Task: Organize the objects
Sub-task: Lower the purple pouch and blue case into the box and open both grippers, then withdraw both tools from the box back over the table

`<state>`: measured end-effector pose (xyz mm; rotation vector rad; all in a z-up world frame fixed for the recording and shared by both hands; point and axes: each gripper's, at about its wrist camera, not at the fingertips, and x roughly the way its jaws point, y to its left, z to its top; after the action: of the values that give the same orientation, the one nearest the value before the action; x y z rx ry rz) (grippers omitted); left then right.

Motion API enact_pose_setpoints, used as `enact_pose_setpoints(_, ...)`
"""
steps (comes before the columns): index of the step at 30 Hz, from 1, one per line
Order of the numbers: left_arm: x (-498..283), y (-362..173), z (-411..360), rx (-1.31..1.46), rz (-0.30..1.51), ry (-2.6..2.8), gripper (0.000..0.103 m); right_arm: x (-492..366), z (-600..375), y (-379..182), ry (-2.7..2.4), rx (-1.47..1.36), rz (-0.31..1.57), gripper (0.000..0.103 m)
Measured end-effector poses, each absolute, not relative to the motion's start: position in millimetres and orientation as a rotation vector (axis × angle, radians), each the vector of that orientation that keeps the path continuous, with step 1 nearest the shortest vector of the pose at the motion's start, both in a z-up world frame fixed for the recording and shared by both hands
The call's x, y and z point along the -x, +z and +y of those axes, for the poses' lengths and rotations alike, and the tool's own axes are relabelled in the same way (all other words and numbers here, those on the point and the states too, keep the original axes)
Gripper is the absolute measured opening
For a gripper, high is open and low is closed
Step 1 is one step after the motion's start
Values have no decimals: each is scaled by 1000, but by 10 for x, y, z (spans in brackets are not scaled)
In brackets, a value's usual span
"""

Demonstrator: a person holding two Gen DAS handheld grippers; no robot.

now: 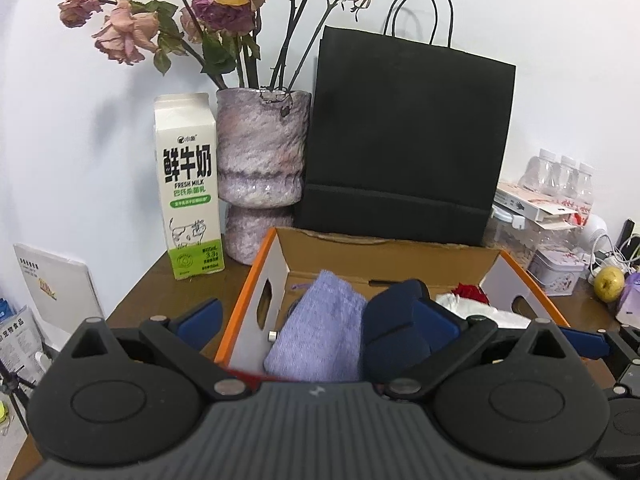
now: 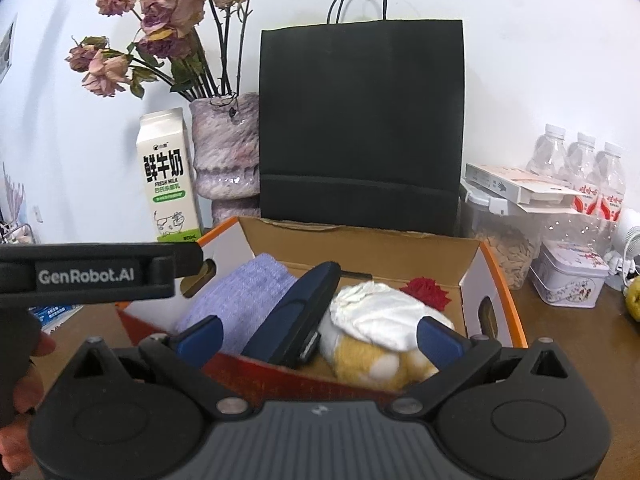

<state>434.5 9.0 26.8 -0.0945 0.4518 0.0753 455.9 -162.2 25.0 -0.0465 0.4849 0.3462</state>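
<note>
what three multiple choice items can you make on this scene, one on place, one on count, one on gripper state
1. Where does the milk carton stand?
A. left of the vase
B. inside the cardboard box
C. on the black paper bag

2. How many water bottles stand at the right?
A. one
B. three
C. five

3. How is the right gripper?
A. shut on the purple cloth
B. shut on the plush toy
C. open

Answers: 1 A, the carton sits on the table beside the vase. 2 B, three caps show. 3 C, its fingers stand wide apart, holding nothing.
</note>
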Motion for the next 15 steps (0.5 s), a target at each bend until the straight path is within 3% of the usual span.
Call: enact_pose_setpoints(15, -3740, 230, 91, 117, 486, 84, 103, -3964, -1726, 214, 346, 49, 497, 103)
